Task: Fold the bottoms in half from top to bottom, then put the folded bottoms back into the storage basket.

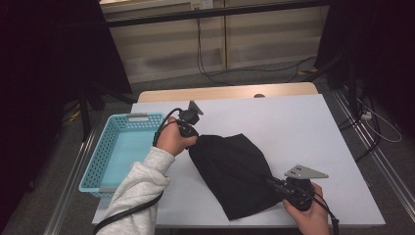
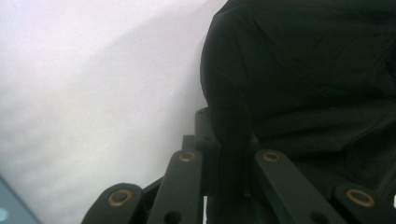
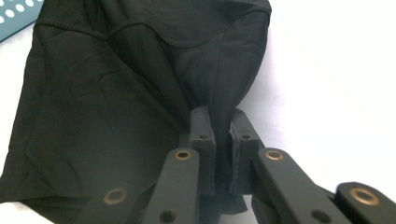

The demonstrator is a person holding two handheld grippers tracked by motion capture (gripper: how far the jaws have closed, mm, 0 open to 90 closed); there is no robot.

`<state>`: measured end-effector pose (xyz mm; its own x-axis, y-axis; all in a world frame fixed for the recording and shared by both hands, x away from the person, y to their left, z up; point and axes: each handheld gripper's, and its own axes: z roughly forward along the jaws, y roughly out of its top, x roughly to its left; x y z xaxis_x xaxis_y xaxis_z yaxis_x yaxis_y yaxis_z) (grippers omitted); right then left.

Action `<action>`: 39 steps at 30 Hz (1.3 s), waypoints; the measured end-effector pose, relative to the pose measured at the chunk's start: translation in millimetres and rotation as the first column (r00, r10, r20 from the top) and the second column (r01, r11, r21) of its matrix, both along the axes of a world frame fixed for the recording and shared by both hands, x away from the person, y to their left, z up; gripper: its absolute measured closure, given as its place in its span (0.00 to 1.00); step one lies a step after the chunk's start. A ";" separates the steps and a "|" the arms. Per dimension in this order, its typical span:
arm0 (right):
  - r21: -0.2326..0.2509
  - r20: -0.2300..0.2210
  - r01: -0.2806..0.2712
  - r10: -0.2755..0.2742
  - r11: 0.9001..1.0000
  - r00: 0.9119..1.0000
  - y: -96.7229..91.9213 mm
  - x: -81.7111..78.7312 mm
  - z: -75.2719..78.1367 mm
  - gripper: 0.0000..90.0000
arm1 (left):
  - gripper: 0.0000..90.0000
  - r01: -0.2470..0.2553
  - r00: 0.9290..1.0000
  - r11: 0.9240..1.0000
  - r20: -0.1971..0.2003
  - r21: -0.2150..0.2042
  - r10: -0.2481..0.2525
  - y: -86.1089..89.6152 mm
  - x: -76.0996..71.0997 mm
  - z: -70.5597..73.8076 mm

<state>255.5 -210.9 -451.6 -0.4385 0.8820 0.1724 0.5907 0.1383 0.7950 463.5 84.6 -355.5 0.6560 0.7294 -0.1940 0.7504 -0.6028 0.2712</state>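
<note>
Looks like a lab or recording workspace rather than a home. A white-topped table (image 1: 293, 122) set on grey carpet, with black curtains (image 1: 44, 73) hung to either side of the table. Beyond the table, a plain panelled wall with black cables (image 1: 200, 54) trailing down it. More wiring and metal floor rails (image 1: 386, 171) right of the table.

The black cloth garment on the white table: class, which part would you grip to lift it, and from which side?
Grip the black cloth garment at two opposite edges, one tool from each side, pinching a fold of fabric. It is limp and lies flat on the white table, so one grip would let it bunch. The left tool and right tool are each shut on an edge.
</note>
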 end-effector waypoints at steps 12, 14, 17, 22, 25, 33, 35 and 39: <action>0.004 0.034 -0.013 0.012 1.000 0.999 10.0 3.3 7.7 0.92 | 0.95 0.011 1.000 0.999 -0.008 0.035 -0.011 3.1 6.3 23.4; 0.007 0.050 -0.010 0.010 1.000 0.999 11.2 4.1 10.1 0.92 | 0.95 0.016 1.000 0.999 -0.001 0.038 -0.016 3.5 6.5 30.6; 0.010 0.061 -0.014 0.014 1.000 0.998 14.0 6.0 13.3 0.92 | 0.95 0.024 1.000 0.998 0.007 0.052 -0.025 4.0 7.5 40.5; 0.021 0.070 -0.023 0.022 1.000 0.997 20.4 7.7 16.9 0.92 | 0.95 0.018 1.000 0.998 0.003 0.067 -0.018 8.4 9.1 50.9; 0.031 0.080 -0.028 0.026 0.999 0.996 24.4 9.3 21.2 0.92 | 0.95 0.013 1.000 0.998 0.001 0.068 -0.013 14.1 11.4 56.1; 0.044 0.096 -0.055 0.051 0.997 0.994 39.5 15.2 29.4 0.92 | 0.95 0.006 1.000 0.997 0.007 0.076 -0.007 31.4 15.7 72.4; 0.048 0.104 -0.064 0.059 0.997 0.993 43.9 16.8 31.5 0.92 | 0.95 0.000 1.000 0.997 0.014 0.082 -0.001 35.5 16.2 77.3; 0.050 0.113 -0.076 0.070 0.996 0.991 53.1 17.9 36.7 0.92 | 0.95 -0.003 1.000 0.997 0.020 0.082 0.001 42.6 17.3 85.3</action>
